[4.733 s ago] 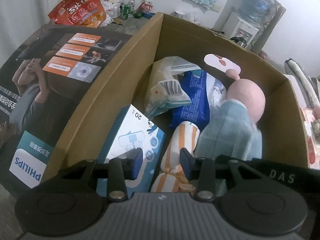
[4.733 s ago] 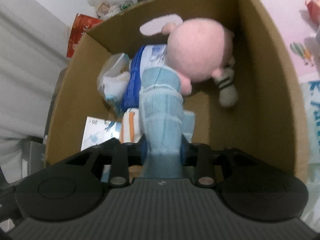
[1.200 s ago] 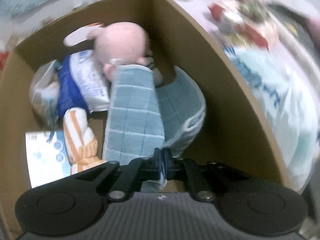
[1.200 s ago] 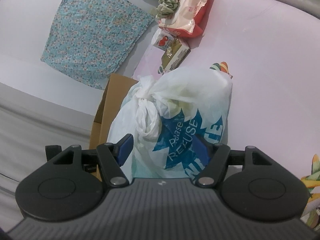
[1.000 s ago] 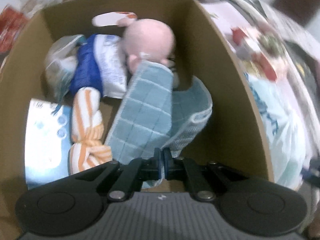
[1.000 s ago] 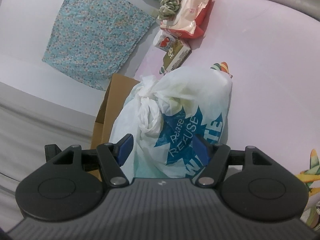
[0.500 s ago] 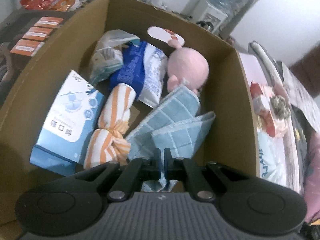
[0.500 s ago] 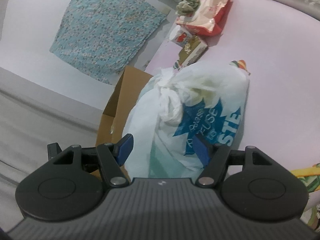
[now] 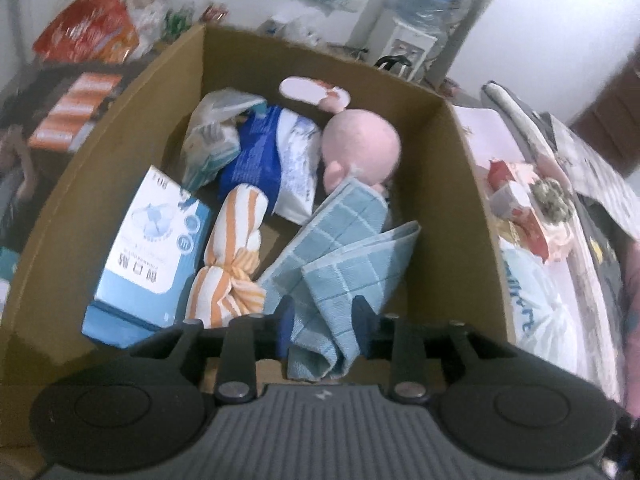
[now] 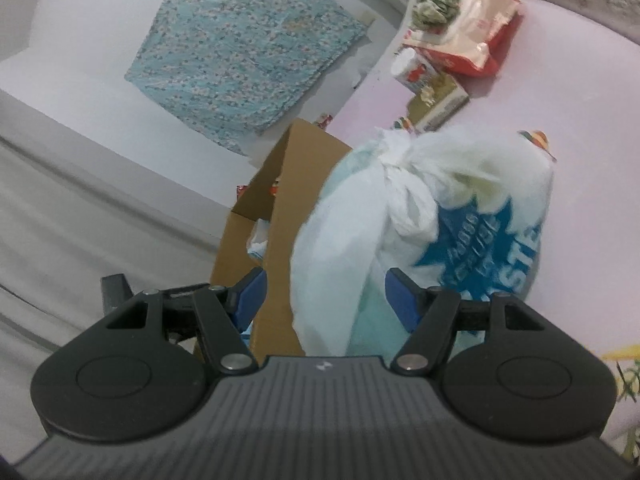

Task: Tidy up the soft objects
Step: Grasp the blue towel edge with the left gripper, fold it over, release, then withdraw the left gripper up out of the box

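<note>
In the cardboard box (image 9: 448,216), near its right wall, the blue checked cloth (image 9: 344,252) slumps half-folded against the pink plush toy (image 9: 362,148). The left gripper (image 9: 322,318) stands parted, loosely straddling the cloth's hem, which could snag and drag out. The right gripper (image 10: 324,294) gapes wide around a white plastic bag (image 10: 420,216).

Left wrist view: close above the brown cardboard box (image 9: 444,184), looking down inside. Right wrist view: beside the box (image 10: 276,240), facing its outer wall. Shared: the knotted white plastic bag (image 9: 536,300) (image 10: 408,216).
</note>
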`<state>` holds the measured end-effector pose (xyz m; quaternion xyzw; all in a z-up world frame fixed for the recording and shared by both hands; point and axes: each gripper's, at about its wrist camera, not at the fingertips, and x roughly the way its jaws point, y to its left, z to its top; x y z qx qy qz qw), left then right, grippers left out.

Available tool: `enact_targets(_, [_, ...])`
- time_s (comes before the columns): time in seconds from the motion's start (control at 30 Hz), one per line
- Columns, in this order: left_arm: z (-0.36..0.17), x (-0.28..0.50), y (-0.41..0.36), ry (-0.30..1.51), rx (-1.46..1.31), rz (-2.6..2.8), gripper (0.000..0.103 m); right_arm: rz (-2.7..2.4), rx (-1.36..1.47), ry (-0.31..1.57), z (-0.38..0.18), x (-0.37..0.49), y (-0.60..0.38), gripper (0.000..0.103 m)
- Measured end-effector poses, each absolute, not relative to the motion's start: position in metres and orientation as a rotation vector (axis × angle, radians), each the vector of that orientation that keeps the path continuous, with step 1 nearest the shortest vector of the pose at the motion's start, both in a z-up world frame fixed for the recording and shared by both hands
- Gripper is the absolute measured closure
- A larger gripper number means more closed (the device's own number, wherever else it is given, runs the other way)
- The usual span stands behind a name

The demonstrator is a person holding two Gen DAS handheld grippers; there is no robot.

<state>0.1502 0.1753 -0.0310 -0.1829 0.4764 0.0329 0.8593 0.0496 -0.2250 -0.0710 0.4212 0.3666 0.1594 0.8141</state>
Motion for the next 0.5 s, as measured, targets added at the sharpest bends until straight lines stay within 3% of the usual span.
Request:
enact_targets(0.1, [-0.024,0.145,0.167,0.973,-0.324,0.059,0.058,0.321,0.911,0.781,-0.073,0.042,-0.23,0.037])
enact_targets(0.3, [-0.008,0.13,0.15,0.899,-0.217,0.053,0.049,0.32,0.916,0.766,-0.068,0.036,-0.234,0.037])
enact_targets(0.5, [0.018,0.1,0.146,0.777,-0.179,0.088,0.033,0.475,0.811,0.739,-0.021,0.064,-0.2,0.037])
